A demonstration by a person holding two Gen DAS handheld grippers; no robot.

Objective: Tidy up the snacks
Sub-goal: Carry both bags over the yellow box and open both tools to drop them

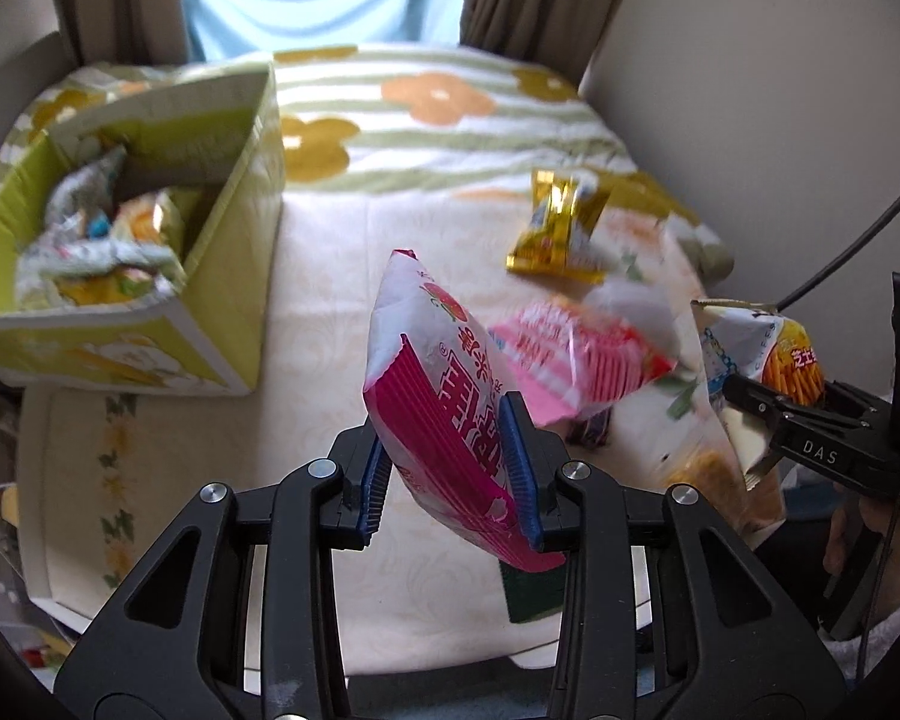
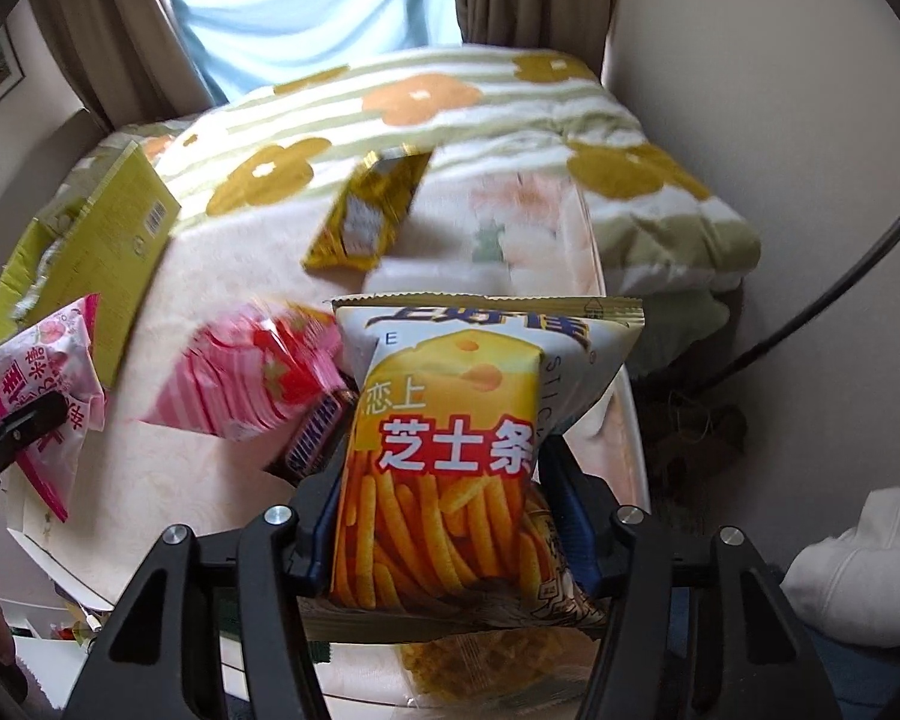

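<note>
Bed [image 1: 450,228] is my work surface: cream cover, flowered blanket [image 2: 426,102] bunched at the far end by the window. Loose snacks sit in the middle of it, so both hands can reach them.

Green cardboard box [image 1: 234,252] stands on the left of the bed, top open and a few packets already inside. I take it as the drop point, which would explain why both bags are lifted clear of the cover.

Cheese stick bag [image 2: 450,450] is in my right gripper [image 2: 444,534]. The gripper has closed down onto the bag's lower half, blue pads pressing both sides, bag upright with its top seam free. A puffed bag gives under the pads, so I'd judge the grip soft.

Pink rice cracker bag [image 1: 444,414] is in my left gripper [image 1: 450,474], nearly closed, pads pinching the flat lower part. The bag leans left, towards the box side.

Still on the bed: a pink strawberry bag [image 2: 258,384] between the two grippers, a chocolate bar [image 2: 315,441] tucked just under its near edge, and a gold packet [image 1: 555,228] further back.

A yellow snack bag [image 2: 450,660] lies below the right gripper; too hidden to say more.
</note>
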